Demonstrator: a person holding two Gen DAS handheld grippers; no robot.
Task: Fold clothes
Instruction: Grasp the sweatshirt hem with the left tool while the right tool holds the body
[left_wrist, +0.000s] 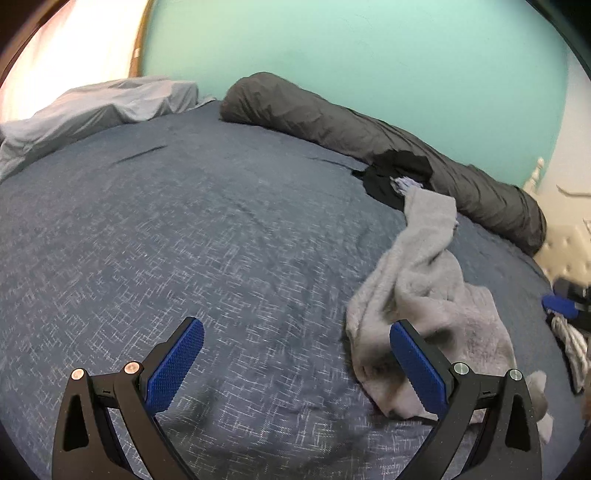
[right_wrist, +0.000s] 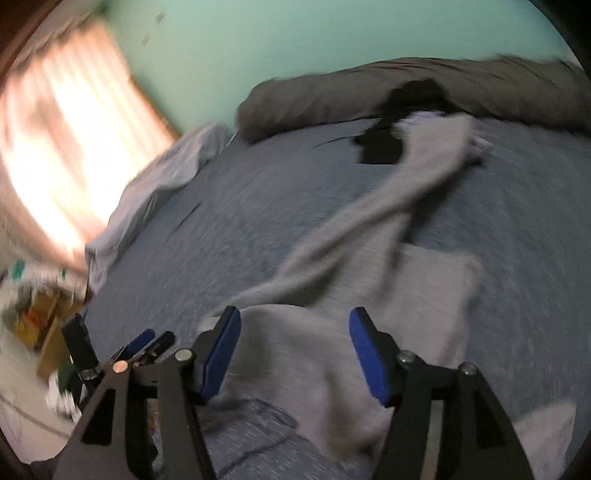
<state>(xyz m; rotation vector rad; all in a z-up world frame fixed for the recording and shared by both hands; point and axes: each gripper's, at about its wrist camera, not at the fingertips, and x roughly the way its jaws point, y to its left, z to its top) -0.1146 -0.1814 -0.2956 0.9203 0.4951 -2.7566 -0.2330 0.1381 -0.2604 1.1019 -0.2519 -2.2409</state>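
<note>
Both my grippers gape empty: left gripper (left_wrist: 296, 334), right gripper (right_wrist: 294, 320). Fuzzy grey garment (left_wrist: 424, 280) lies crumpled on the crosshatch-weave blue bedspread (left_wrist: 184, 229); right view is motion-blurred.

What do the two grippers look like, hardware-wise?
Both are the same build. The left gripper and right gripper each have two black angular fingers with triangular cut-outs, faced with blue textured pads. Round pivot bolts sit at the joints: copper-coloured on one finger, silver on the other. No cables or markings show, and no hands or sleeves.
</note>
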